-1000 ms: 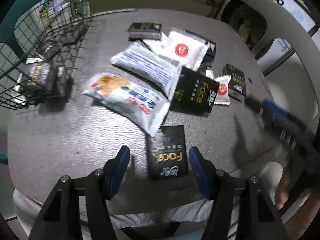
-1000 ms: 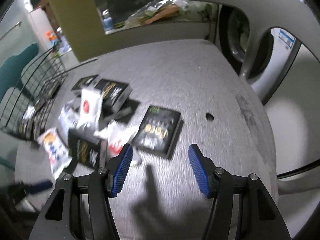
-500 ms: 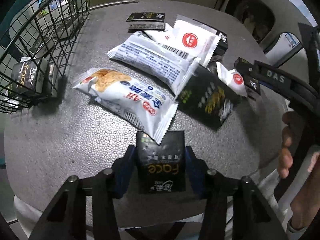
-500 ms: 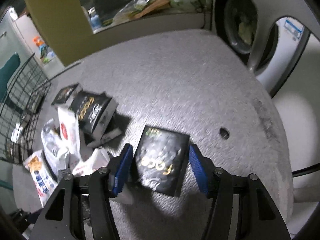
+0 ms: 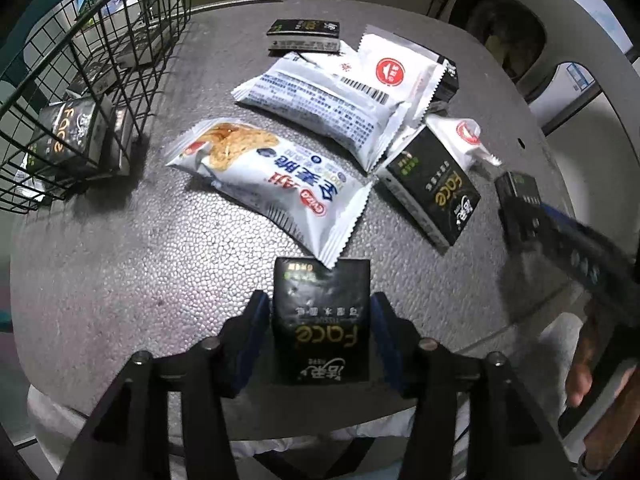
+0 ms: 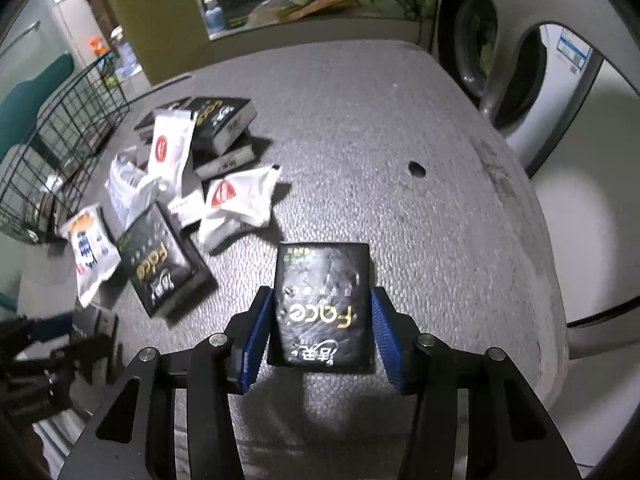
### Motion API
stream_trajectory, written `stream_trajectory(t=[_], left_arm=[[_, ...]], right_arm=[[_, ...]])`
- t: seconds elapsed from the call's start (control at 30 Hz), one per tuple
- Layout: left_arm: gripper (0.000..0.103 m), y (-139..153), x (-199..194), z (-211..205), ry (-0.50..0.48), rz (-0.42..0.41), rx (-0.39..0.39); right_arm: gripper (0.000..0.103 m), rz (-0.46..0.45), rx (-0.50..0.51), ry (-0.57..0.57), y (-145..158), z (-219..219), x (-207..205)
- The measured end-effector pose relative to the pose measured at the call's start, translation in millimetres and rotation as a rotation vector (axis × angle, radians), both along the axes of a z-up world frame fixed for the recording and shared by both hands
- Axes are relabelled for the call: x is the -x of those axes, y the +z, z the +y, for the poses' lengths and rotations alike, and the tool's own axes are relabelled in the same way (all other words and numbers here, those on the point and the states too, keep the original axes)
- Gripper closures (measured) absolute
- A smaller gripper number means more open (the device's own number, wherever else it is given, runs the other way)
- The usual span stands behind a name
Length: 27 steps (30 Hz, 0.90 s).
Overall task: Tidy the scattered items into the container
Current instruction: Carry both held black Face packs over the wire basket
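In my left view, low centre, the left gripper (image 5: 320,334) has its blue pads pressed to both long sides of a black pack (image 5: 321,320), so I read it as clamped on that pack. The pack lies between the jaws with its long axis running up the frame, along the fingers; its gold "Face" lettering reads upside down to me, and the green-printed end points away toward the pile.

In my right view, low centre, the right gripper (image 6: 322,334) flanks a second pack (image 6: 323,304) the same way. Its pads sit right at the pack's long edges, though I cannot tell whether they are gripping it. This pack also runs lengthwise up the frame, lettering inverted, far end pointing up the table (image 6: 400,120).

Just beyond the left-held pack, a snack bag (image 5: 272,184) lies diagonally, its lower right corner touching the pack's far edge. To the right of it a third pack (image 5: 430,190) lies tilted, long axis running from upper left to lower right. Farther up, a white bag (image 5: 324,110) lies across the centre, with red-logo sachets (image 5: 394,70) behind it and a slim black box (image 5: 304,34) at the top.

At the upper left of the frame stands the wire basket (image 5: 100,40), with a black pack already inside it.
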<state>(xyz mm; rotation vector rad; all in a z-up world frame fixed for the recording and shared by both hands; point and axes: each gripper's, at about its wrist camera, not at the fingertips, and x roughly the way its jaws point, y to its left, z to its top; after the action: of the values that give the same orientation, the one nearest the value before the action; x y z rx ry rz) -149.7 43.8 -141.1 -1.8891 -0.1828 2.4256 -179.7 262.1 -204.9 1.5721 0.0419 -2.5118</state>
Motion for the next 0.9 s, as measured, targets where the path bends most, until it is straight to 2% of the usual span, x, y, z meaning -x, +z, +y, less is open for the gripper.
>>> stream_trajectory(t=[0.2, 0.27, 0.33, 0.37, 0.57, 0.7, 0.77, 0.83, 0.9], left_arm=[[0.041, -2.7, 1.9, 2.9, -0.002, 0.005, 0.022], [0.05, -2.3, 2.5, 1.1, 0.004, 0.004, 0.024], [0.051, -0.7, -1.9, -3.8, 0.009, 0.0, 0.014], [0.051, 5.3, -15.8, -15.2, 0.01, 0.002, 0.012], [0.051, 25.3, -24.3, -17.4, 0.001, 0.035, 0.004], [0.051, 59.4, -47.4, -18.7, -0.01, 0.087, -0.02], [0.051, 74.6, -42.4, -18.4, -0.009, 0.115, -0.038], [0.051, 106.2, -52.1, -25.1, 0.001, 0.151, -0.051], [0.051, 136.0, -36.8, -33.9, 0.028, 0.203, -0.046]], right_arm=[[0.055, -0.012, 0.01, 0.004, 1.3, 0.1, -1.0], [0.055, -0.009, 0.013, 0.012, 3.9, -2.0, -3.8], [0.055, -0.004, 0.026, 0.021, 9.0, -3.8, -7.5], [0.055, 0.001, 0.029, 0.025, 12.2, -5.8, -9.5], [0.055, 0.059, 0.073, 0.071, 51.9, -26.2, -25.2], [0.055, 0.117, 0.118, 0.12, 91.2, -51.4, -32.3], [0.055, 0.152, 0.147, 0.164, 115.5, -73.2, -34.0], [0.055, 0.184, 0.168, 0.207, 134.6, -95.9, -30.9], [0.055, 0.202, 0.192, 0.256, 148.8, -126.7, -26.2]])
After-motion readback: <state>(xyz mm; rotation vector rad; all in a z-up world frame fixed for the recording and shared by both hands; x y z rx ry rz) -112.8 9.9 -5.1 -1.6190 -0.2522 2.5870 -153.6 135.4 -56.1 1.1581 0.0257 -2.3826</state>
